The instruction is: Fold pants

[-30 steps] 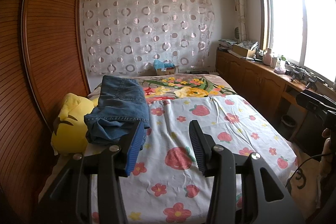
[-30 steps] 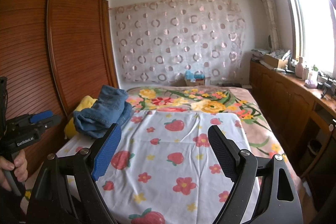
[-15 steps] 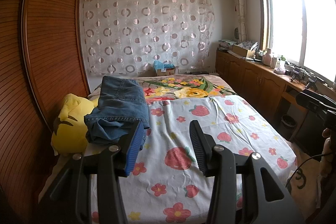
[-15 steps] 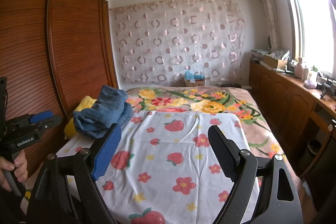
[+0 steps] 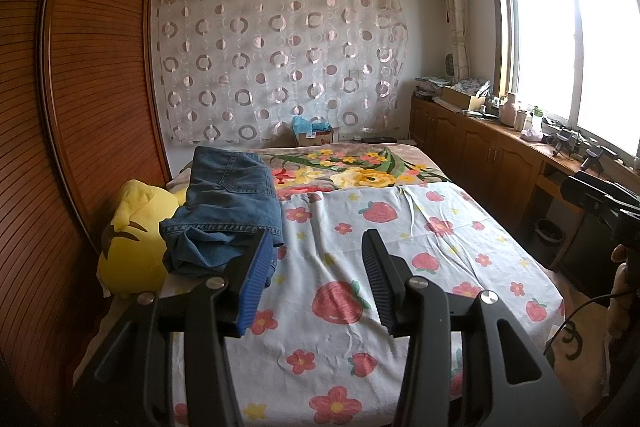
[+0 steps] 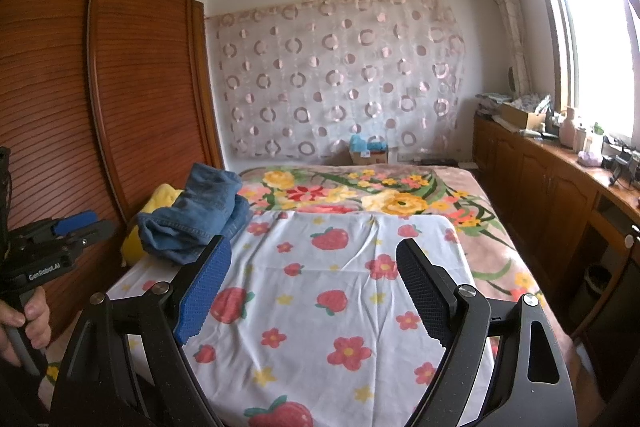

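Across the near half of the bed (image 5: 532,259) lies a white sheet (image 5: 400,227) printed with strawberries and flowers, nearly flat, its whole middle and right side open. A floral blanket (image 5: 360,167) covers the far half. A slatted wooden wardrobe (image 5: 92,87) walls the left side closely; low wooden cabinets (image 5: 480,151) line the right under a bright window (image 5: 568,43), with a narrow aisle between. The pants (image 5: 228,203), blue denim jeans, sit in a rumpled, partly doubled heap at the sheet's far-left corner, resting against a yellow plush pillow (image 5: 136,251). The left gripper (image 5: 316,259) hangs above the sheet just near of the pants, jaws partly apart and empty. The right gripper (image 6: 312,267) hovers over the sheet's middle, jaws wide and empty. A hand (image 6: 24,315) grips the left tool's handle.
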